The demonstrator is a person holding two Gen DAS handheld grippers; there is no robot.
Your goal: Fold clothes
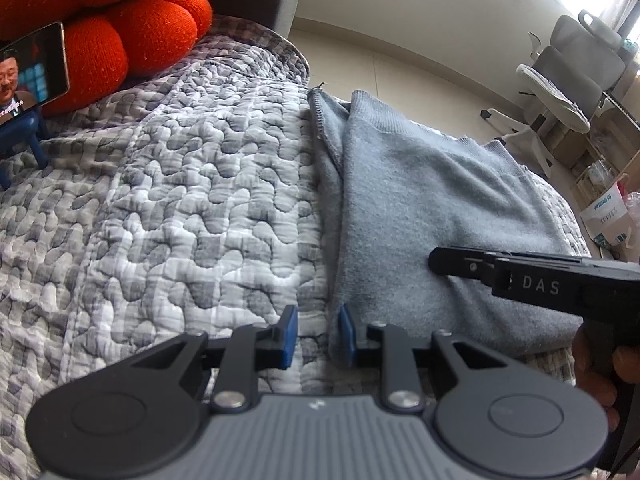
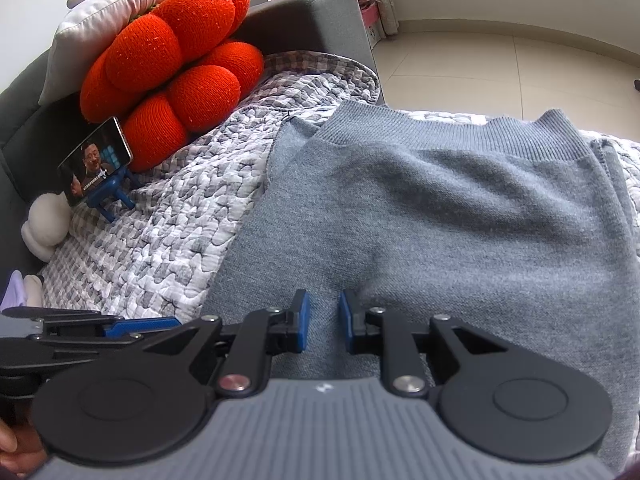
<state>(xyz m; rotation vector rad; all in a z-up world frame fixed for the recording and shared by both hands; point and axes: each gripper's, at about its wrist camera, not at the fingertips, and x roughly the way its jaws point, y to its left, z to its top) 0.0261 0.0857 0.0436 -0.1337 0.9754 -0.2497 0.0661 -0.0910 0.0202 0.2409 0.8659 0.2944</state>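
A grey knit sweater lies folded on a quilted grey-and-white cover, its ribbed hem at the far side. My left gripper hovers over the sweater's left edge, jaws a narrow gap apart, with quilt and the cloth edge showing between the blue pads. My right gripper sits low over the sweater's near part, jaws likewise slightly apart with nothing pinched. In the left wrist view the right gripper reaches in from the right over the sweater. The left gripper shows at the left of the right wrist view.
A red knitted cushion and a white pillow lean on the grey sofa back. A phone on a blue stand plays video on the quilt. An office chair and shelves stand across the tiled floor.
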